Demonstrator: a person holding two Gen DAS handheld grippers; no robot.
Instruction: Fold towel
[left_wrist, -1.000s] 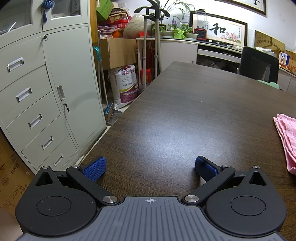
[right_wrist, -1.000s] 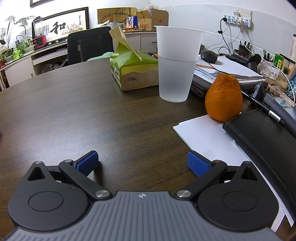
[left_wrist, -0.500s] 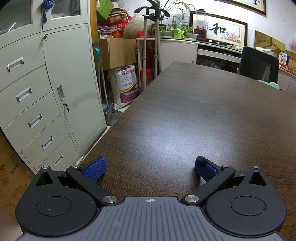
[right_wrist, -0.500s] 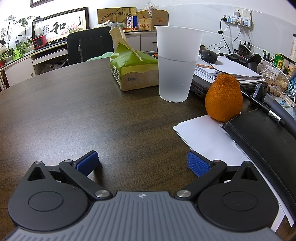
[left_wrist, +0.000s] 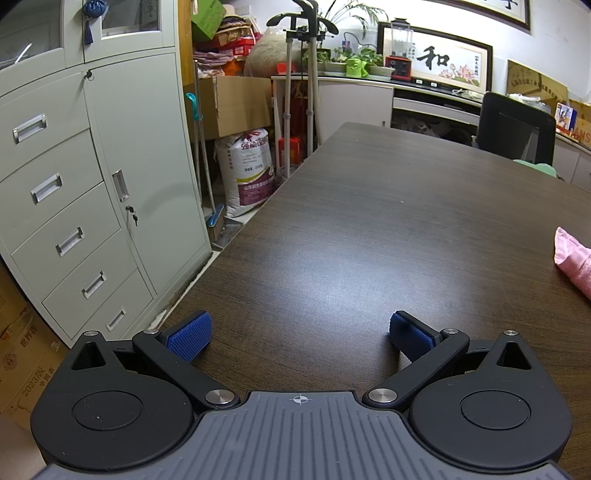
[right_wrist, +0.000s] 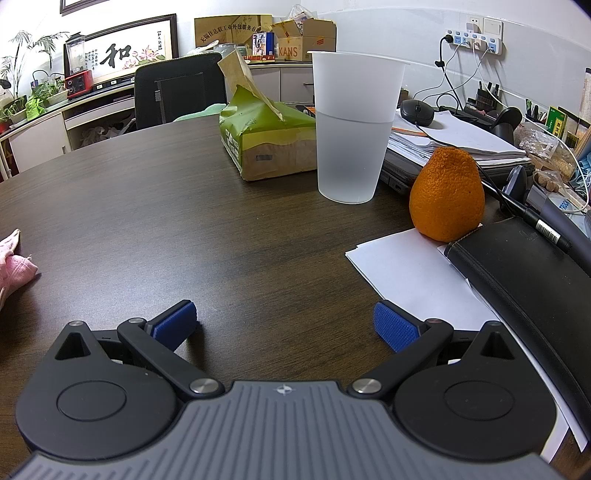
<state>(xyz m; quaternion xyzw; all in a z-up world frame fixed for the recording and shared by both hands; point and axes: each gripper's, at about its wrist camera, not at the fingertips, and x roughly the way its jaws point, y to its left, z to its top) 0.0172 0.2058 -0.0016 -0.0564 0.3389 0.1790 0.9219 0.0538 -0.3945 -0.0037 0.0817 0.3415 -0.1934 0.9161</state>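
A pink towel (left_wrist: 574, 258) lies on the dark wooden table (left_wrist: 369, 221), only its edge showing at the far right of the left wrist view. It also shows at the far left edge of the right wrist view (right_wrist: 13, 267). My left gripper (left_wrist: 299, 336) is open and empty, low over the table, well left of the towel. My right gripper (right_wrist: 284, 325) is open and empty, low over the table, well right of the towel.
A plastic cup (right_wrist: 354, 125), a green tissue pack (right_wrist: 266, 144), an orange (right_wrist: 447, 195), white paper (right_wrist: 402, 262) and a black case (right_wrist: 528, 269) crowd the table's right side. A grey cabinet (left_wrist: 92, 184) stands past the table's left edge. A black chair (left_wrist: 513, 129) is at the far side.
The towel was at the left view's right edge a second ago, gone half a second ago, and is back now; it has newly appeared at the right view's left edge. Both grippers stayed still.
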